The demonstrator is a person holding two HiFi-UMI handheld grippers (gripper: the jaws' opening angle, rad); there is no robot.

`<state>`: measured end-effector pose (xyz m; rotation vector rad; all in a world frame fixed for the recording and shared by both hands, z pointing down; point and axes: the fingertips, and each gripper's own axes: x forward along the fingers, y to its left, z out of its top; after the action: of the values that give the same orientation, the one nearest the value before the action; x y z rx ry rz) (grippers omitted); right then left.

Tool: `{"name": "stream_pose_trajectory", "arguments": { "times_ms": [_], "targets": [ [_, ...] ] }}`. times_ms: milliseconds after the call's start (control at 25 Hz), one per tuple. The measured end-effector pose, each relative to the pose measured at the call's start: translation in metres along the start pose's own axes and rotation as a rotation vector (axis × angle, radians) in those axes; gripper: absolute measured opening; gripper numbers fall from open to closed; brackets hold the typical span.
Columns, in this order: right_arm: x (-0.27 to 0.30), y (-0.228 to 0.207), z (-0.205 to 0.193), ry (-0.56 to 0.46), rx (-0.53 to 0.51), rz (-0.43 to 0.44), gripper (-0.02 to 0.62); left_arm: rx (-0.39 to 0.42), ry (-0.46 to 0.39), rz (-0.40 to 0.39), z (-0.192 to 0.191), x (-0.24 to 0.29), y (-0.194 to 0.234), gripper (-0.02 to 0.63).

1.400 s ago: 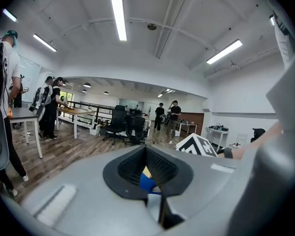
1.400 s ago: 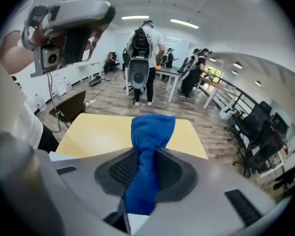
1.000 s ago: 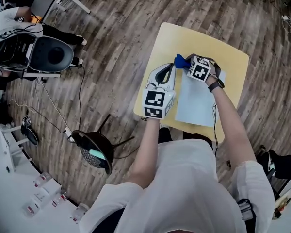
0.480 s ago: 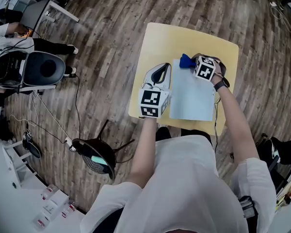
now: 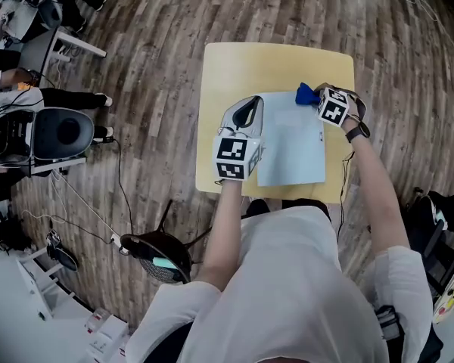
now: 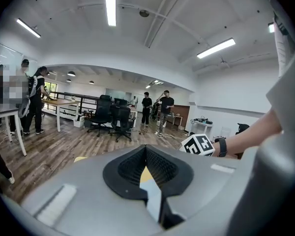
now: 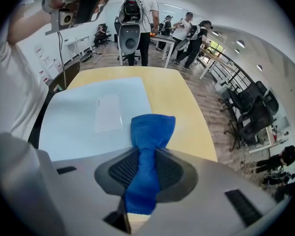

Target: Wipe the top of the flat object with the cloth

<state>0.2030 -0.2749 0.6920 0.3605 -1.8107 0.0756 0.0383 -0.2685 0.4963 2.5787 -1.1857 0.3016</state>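
Observation:
A pale blue flat sheet [image 5: 291, 142] lies on the yellow table [image 5: 272, 63]. My right gripper [image 5: 321, 100] is at the sheet's far right corner, shut on a blue cloth [image 5: 306, 93]. In the right gripper view the cloth [image 7: 150, 132] is pinched between the jaws of the right gripper [image 7: 143, 154], and its free end rests at the sheet's [image 7: 88, 112] edge. My left gripper [image 5: 246, 113] sits at the sheet's left edge. In its own view the left gripper [image 6: 146, 149] has its tips together, with table and sheet showing through the gap behind them.
The table's edges are close on all sides of the sheet. A black round-based stand [image 5: 155, 252] and cables lie on the wood floor at the left. Office chairs [image 6: 110, 114] and standing people [image 6: 160, 107] are farther off in the room.
My right gripper has carried the blue cloth rightward along the sheet's far edge, from its left corner to its right corner. The left gripper has stayed at the sheet's left edge.

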Motion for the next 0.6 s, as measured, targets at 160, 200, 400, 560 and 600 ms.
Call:
{"name": "stream_pose_trajectory", "arguments": {
  "times_ms": [160,200,400,560,600],
  "targets": [
    [-0.003,0.0,-0.016,-0.001,0.046,-0.001,0.104,-0.019,0.001,-0.016,0.002,0.006,-0.004,0.011],
    [-0.004,0.0,-0.015,-0.012,0.057,0.001,0.104,-0.029,-0.001,-0.014,0.003,0.007,-0.004,0.011],
    [-0.019,-0.006,0.032,-0.111,0.034,-0.007,0.104,-0.051,-0.02,0.027,0.006,0.005,0.008,0.011],
    [-0.014,0.009,0.093,-0.148,-0.134,0.005,0.106,-0.056,-0.002,0.1,-0.001,-0.008,0.028,0.011],
    [-0.01,0.016,0.109,-0.168,-0.157,0.024,0.106,-0.058,0.003,0.118,-0.003,-0.013,0.033,0.01]
  ]
}}
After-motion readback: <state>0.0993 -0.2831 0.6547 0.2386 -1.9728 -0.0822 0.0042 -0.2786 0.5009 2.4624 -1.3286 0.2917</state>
